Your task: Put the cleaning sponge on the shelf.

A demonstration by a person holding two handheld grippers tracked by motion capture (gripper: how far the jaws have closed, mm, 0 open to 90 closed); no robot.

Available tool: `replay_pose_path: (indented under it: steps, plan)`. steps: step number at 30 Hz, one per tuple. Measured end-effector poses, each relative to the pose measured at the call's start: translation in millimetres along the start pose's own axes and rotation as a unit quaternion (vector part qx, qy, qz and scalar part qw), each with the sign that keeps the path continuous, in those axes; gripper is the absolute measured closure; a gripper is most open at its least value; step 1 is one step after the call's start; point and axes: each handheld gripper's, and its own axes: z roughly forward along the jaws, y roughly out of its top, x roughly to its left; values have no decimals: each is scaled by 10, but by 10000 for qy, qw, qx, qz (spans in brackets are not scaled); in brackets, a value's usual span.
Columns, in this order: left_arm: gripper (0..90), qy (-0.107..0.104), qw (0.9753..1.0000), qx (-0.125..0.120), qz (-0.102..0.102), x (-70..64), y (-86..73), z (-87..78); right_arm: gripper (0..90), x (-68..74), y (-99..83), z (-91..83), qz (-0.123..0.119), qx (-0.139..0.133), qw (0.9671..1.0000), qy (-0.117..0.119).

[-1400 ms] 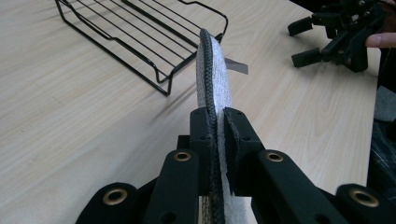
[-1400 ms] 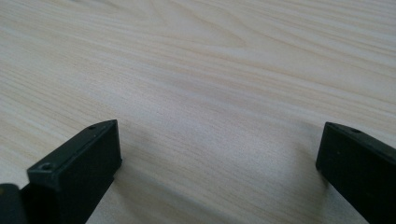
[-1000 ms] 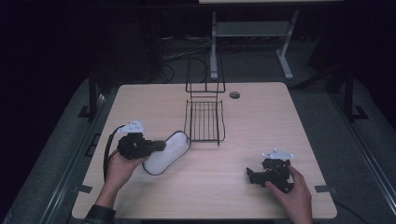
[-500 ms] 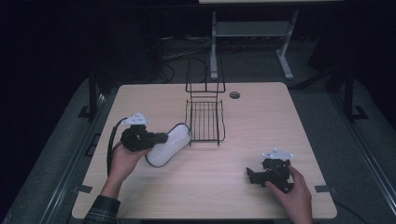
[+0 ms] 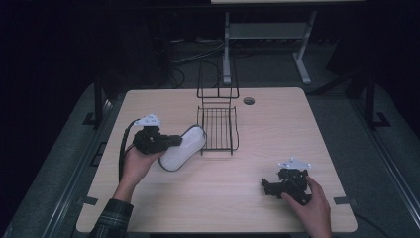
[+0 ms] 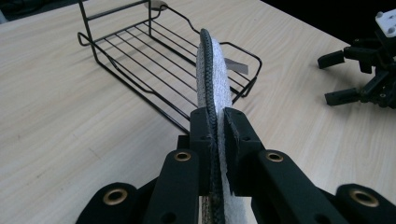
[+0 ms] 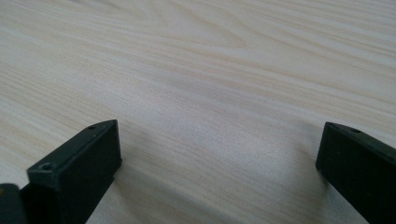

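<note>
So the white insole [image 5: 182, 148] (flat, dark-rimmed, looked like a shoe insert) was pinched right between the jaws of the left gripper [image 5: 171, 141], clamped tight on its near end. In the left gripper view the insole [image 6: 213, 79] stood on edge, running straight out ahead of the jaws with the dark rim on one side and the white fabric on the other. It was lifted off the surface [image 5: 277, 129], tilted a bit, with its far end just reaching the front edge of the black wire rack [image 5: 217, 130]. From the jaws' view the rack [image 6: 140, 51] sat ahead and off to the left, its flat grid bottom resting on the wood and its taller back frame farther away. Whether the insole's tip actually touched the rack's rim, I couldn't tell.

The left hand [image 5: 134, 164] was wrapped around the gripper's body, with a plaid sleeve [image 5: 111, 220] behind it and the cable looping off to the side.

The right gripper [image 5: 270, 187] sat well apart from all that, low over the wood near the person's side, held by the right hand [image 5: 309, 206]. Its jaws were spread wide with nothing between them, just bare woodgrain [image 7: 215, 93] ahead. It also turned up at the far right of the left gripper view [image 6: 343, 77], jaws parted.
</note>
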Motion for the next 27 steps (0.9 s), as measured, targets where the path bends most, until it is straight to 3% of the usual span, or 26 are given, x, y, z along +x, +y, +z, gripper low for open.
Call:
replay_pose_path:
  steps: [27]
  plan:
    - [823, -71, 9999, -115, -3, 191, 472, 350, 0, 1, 0, 1, 6, 1, 10000, 0]
